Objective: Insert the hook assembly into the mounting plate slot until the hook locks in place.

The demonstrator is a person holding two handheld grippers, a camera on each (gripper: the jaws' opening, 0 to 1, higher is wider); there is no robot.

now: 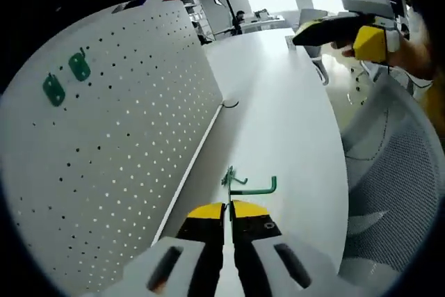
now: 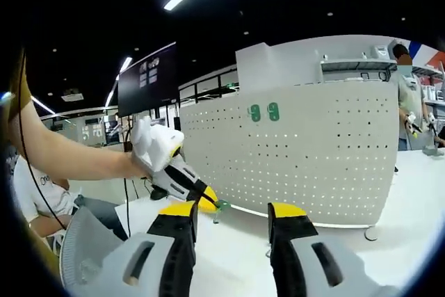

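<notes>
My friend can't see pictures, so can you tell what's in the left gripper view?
The left hand-held gripper is shut on a green hook above a white table. A white pegboard with two green plates stands on the left. The right hand-held gripper hovers at the top right.

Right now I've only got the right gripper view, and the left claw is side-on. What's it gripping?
Observer: In the left gripper view, the left claw is shut on a green hook, whose wire arm sticks out sideways.
Operator: Touching the board?
Observer: No. The hook hangs over the white table, apart from the pegboard and well short of its two green plates.
</notes>
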